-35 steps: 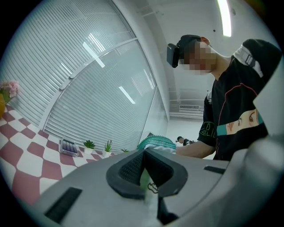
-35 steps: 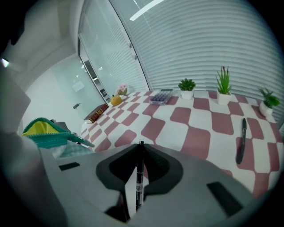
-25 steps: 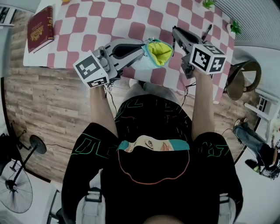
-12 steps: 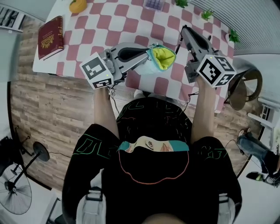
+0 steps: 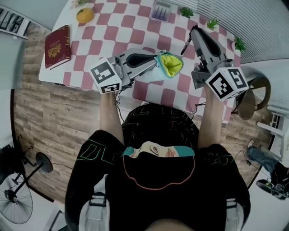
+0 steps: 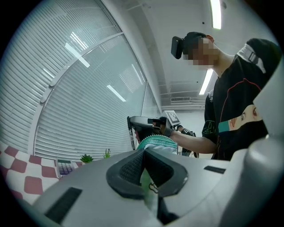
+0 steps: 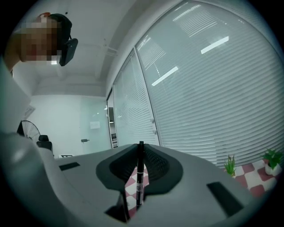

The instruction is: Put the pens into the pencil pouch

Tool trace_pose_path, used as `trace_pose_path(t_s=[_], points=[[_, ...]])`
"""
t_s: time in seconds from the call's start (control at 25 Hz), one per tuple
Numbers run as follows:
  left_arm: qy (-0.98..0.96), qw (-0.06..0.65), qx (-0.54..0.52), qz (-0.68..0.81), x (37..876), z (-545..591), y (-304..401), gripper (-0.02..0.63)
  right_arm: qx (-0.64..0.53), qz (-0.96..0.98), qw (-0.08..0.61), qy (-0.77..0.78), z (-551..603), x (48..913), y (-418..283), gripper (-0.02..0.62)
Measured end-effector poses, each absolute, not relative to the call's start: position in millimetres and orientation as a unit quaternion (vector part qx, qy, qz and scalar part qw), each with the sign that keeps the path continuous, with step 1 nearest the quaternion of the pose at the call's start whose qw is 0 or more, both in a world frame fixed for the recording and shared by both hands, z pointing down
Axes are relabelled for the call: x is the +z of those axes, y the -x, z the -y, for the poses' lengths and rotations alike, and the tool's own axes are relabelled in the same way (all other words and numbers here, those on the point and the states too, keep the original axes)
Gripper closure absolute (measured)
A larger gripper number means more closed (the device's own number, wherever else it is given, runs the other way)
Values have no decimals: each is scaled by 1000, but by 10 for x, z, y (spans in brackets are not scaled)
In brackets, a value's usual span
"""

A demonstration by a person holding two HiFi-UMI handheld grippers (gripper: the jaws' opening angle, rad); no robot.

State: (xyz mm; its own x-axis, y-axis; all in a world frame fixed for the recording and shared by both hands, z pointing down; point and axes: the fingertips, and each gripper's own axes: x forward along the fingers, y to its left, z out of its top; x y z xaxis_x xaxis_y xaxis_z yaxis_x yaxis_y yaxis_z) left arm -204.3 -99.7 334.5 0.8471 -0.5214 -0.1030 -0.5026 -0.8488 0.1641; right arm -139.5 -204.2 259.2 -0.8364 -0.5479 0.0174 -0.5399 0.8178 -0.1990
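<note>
The pencil pouch (image 5: pixel 170 64), teal outside and yellow inside, hangs open-mouthed above the near edge of the checkered table (image 5: pixel 113 27). My left gripper (image 5: pixel 156 63) is shut on its side wall. In the left gripper view the pouch fabric (image 6: pixel 150 186) is pinched between the pads, and its teal zipper rim (image 6: pixel 155 141) rises beyond them. My right gripper (image 5: pixel 194 30), just right of the pouch and raised, is shut on a black pen (image 5: pixel 185 45). The right gripper view has the black pen (image 7: pixel 140 175) standing upright between the pads. From the left gripper's side, the right gripper (image 6: pixel 143 123) sits behind the pouch.
A red book (image 5: pixel 57 46) lies at the table's left end, with an orange fruit (image 5: pixel 84 15) behind it. At the far edge are a calculator (image 5: pixel 161 10) and small potted plants (image 5: pixel 186 11). A chair (image 5: pixel 253 92) stands at the right and a fan (image 5: pixel 16 205) on the floor.
My right gripper has risen with the pen and levelled out, now beside and above the pouch mouth. The left gripper and pouch lifted slightly.
</note>
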Motion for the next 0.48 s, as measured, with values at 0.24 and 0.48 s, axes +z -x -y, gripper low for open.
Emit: trace_pose_path(t_s=[0.24, 0.48], points=[[-959, 63, -71, 266, 3346, 1098, 2033, 606, -80, -958, 50, 270, 1978, 2292, 1422, 546], [-956, 59, -68, 278, 3356, 1201, 2045, 606, -65, -965, 63, 247, 1814, 2163, 1466, 546]])
